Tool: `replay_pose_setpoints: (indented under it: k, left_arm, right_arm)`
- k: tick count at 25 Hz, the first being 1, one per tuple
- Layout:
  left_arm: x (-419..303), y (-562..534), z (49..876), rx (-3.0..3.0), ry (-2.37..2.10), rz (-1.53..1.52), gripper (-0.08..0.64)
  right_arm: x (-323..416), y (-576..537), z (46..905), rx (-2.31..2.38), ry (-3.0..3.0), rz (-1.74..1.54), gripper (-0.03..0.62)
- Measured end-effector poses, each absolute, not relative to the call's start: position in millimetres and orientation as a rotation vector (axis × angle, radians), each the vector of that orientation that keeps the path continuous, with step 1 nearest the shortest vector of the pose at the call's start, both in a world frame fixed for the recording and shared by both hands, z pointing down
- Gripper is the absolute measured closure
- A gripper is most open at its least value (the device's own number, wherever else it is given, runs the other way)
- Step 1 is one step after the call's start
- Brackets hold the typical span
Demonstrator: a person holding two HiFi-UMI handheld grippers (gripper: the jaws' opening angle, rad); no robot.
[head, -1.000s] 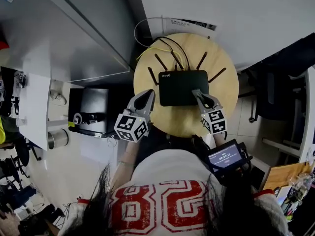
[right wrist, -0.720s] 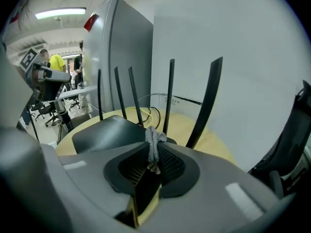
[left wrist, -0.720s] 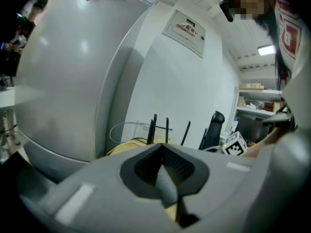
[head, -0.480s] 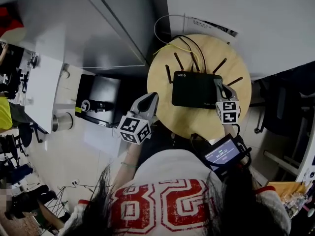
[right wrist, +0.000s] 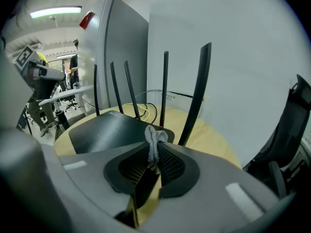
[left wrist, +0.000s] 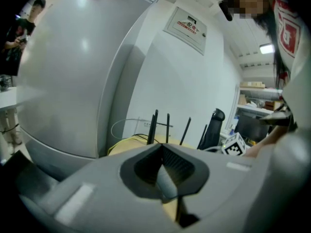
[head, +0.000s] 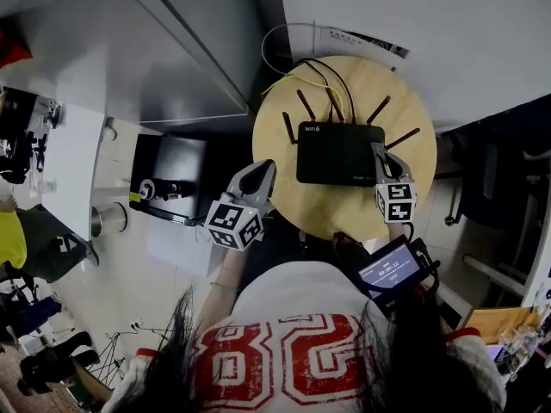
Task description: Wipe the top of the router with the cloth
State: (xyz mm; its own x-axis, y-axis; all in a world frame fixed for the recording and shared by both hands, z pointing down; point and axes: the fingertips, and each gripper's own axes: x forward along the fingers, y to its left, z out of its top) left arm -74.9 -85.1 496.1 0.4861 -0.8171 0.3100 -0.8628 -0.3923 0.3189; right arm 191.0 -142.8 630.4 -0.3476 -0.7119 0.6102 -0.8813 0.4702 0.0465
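— What is the right gripper (right wrist: 153,147) doing?
— Its jaws are clamping a grey cloth (right wrist: 152,141), holding it at the right end of the black router (head: 340,153). I cannot tell whether the cloth is touching it.
— And the left gripper (left wrist: 162,148)?
— It is hanging by the left edge of the round wooden table (head: 344,218), jaws pressing together on nothing.
— Beyond that?
— The router's antennas (right wrist: 196,93) are standing up along its far side, with yellow and black cables (head: 312,77) trailing behind.
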Motion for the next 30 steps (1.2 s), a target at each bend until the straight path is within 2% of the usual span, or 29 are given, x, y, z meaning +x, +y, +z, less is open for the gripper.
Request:
replay_pose_setpoints:
  k: [17, 30]
  left_arm:
    - [-13.2, -97.8, 499.5, 2.441, -1.134, 0.147, 0.557]
    - [-46.2, -106.5, 493.7, 2.389, -1.277, 0.131, 0.557]
  right_arm:
    - [163.6, -45.1, 628.5, 1.299, -2.201, 0.534, 0.551]
    - [237.6, -120.3, 633.9, 1.450, -2.103, 0.514, 0.551]
